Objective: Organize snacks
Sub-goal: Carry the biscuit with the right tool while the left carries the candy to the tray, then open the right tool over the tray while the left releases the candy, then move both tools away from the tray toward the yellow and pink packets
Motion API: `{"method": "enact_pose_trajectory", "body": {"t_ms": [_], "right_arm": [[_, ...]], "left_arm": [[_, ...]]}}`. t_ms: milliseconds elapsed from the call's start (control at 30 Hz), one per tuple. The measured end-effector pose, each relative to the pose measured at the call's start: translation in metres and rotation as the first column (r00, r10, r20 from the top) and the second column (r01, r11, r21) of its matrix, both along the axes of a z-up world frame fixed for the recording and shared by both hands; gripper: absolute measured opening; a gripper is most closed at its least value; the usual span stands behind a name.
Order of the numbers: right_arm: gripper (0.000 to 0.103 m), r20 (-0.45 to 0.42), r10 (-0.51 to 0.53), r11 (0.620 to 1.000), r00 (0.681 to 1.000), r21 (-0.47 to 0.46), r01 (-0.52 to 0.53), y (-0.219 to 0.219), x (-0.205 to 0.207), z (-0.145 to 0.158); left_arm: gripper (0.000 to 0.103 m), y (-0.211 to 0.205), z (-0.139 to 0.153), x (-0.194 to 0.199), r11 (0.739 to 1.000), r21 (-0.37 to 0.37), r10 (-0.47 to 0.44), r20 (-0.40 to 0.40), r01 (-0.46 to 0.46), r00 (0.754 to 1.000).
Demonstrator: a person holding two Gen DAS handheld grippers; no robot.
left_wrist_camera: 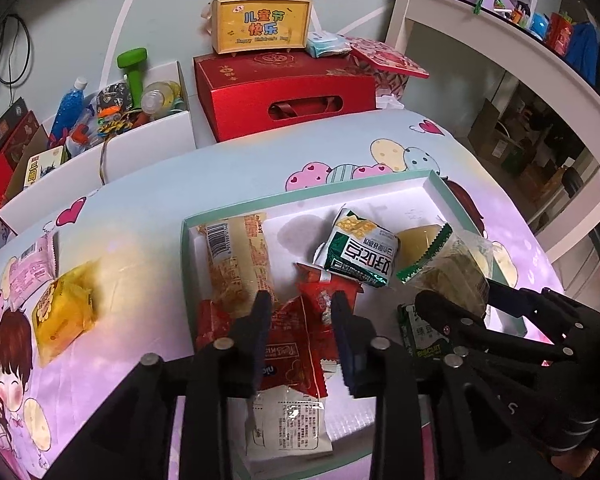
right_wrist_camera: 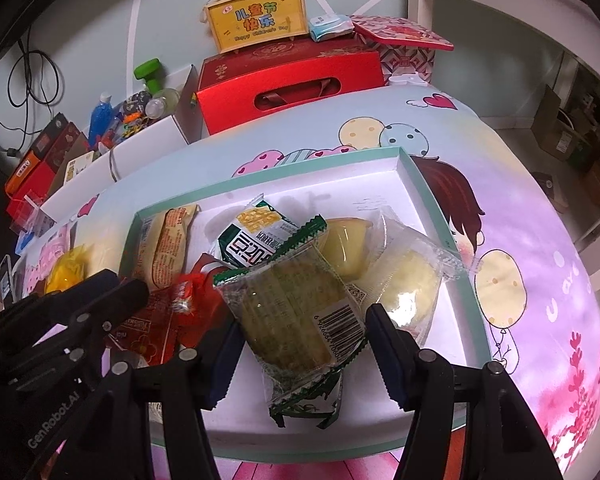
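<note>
A teal-rimmed white tray (left_wrist_camera: 300, 196) (right_wrist_camera: 260, 172) lies on the cartoon tablecloth and holds several snacks. My left gripper (left_wrist_camera: 300, 320) (right_wrist_camera: 124, 286) is shut on a crumpled red snack packet (left_wrist_camera: 292, 332) (right_wrist_camera: 160, 320) at the tray's near edge. My right gripper (right_wrist_camera: 302, 344) (left_wrist_camera: 472, 300) is shut on a clear, green-edged cake packet (right_wrist_camera: 292, 304) (left_wrist_camera: 448, 272), tilted over the other snacks. Also in the tray are a long yellow bread packet (left_wrist_camera: 236, 256), a green-white packet (left_wrist_camera: 360, 252) and a yellow jelly cup (right_wrist_camera: 344, 244). A pale wrapped bun (right_wrist_camera: 412, 288) and a green biscuit packet (right_wrist_camera: 304, 404) lie there too.
Left of the tray, a yellow packet (left_wrist_camera: 60, 312) and a pink packet (left_wrist_camera: 32, 268) lie on the cloth. Behind the table stand a red gift box (left_wrist_camera: 284, 92) with a yellow handled box (left_wrist_camera: 260, 24) on it, and a white bin (left_wrist_camera: 148, 144) of bottles. A white shelf (left_wrist_camera: 500, 52) is at right.
</note>
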State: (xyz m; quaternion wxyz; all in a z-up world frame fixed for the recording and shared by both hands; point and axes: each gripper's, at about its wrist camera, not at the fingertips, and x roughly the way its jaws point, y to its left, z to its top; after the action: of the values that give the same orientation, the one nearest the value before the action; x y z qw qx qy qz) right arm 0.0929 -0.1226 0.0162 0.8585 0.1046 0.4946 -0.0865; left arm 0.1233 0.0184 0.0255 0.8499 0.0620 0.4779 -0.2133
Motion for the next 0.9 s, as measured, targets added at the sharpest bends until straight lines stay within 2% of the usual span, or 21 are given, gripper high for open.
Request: {"method": "enact_pose_trajectory", "body": {"t_ms": [33, 167, 333, 367, 400, 467, 600, 667, 700, 767, 900], "right_arm": [[0.066, -0.001, 0.002, 1.000, 1.000, -0.002, -0.002, 0.001, 0.000, 0.000], [0.069, -0.003, 0.002, 1.000, 1.000, -0.003, -0.002, 0.002, 0.002, -0.001], [0.072, -0.017, 0.020, 0.999, 1.000, -0.034, -0.021, 0.007, 0.004, -0.003], [0.074, -0.015, 0.024, 0.999, 1.000, -0.040, -0.024, 0.008, 0.004, -0.003], [0.082, -0.014, 0.024, 0.999, 1.000, -0.046, -0.025, 0.009, 0.005, -0.003], [0.092, -0.006, 0.018, 0.998, 1.000, -0.066, -0.018, 0.009, 0.005, -0.001], [0.102, -0.001, 0.006, 0.998, 1.000, -0.070, -0.006, 0.007, 0.005, -0.001], [0.103, -0.002, 0.001, 0.997, 1.000, -0.074, -0.002, 0.007, 0.005, -0.001], [0.103, -0.003, -0.001, 0.997, 1.000, -0.075, 0.001, 0.007, 0.005, -0.001], [0.103, -0.004, -0.003, 0.997, 1.000, -0.078, 0.003, 0.007, 0.005, -0.002], [0.103, -0.003, -0.002, 0.997, 1.000, -0.077, 0.001, 0.007, 0.006, -0.002]], "left_arm": [[0.035, 0.001, 0.001, 0.000, 1.000, 0.002, 0.004, 0.001, -0.004, 1.000], [0.055, 0.006, 0.004, 0.000, 0.999, 0.015, 0.030, 0.011, -0.030, 0.999], [0.062, 0.015, 0.005, 0.004, 0.996, 0.049, 0.076, 0.017, -0.077, 0.997], [0.067, 0.017, 0.005, 0.004, 0.994, 0.061, 0.088, 0.021, -0.089, 0.996], [0.072, 0.020, 0.005, 0.005, 0.993, 0.066, 0.097, 0.022, -0.098, 0.995], [0.073, 0.025, 0.004, 0.006, 0.990, 0.072, 0.120, 0.022, -0.122, 0.992], [0.075, 0.033, 0.001, 0.009, 0.982, 0.094, 0.162, 0.023, -0.163, 0.987], [0.076, 0.038, -0.002, 0.011, 0.977, 0.104, 0.187, 0.022, -0.188, 0.982], [0.087, 0.040, -0.003, 0.012, 0.974, 0.107, 0.199, 0.022, -0.201, 0.980], [0.100, 0.046, -0.005, 0.013, 0.968, 0.111, 0.222, 0.029, -0.224, 0.975], [0.100, 0.056, -0.005, 0.015, 0.958, 0.111, 0.262, 0.042, -0.265, 0.964]]}}
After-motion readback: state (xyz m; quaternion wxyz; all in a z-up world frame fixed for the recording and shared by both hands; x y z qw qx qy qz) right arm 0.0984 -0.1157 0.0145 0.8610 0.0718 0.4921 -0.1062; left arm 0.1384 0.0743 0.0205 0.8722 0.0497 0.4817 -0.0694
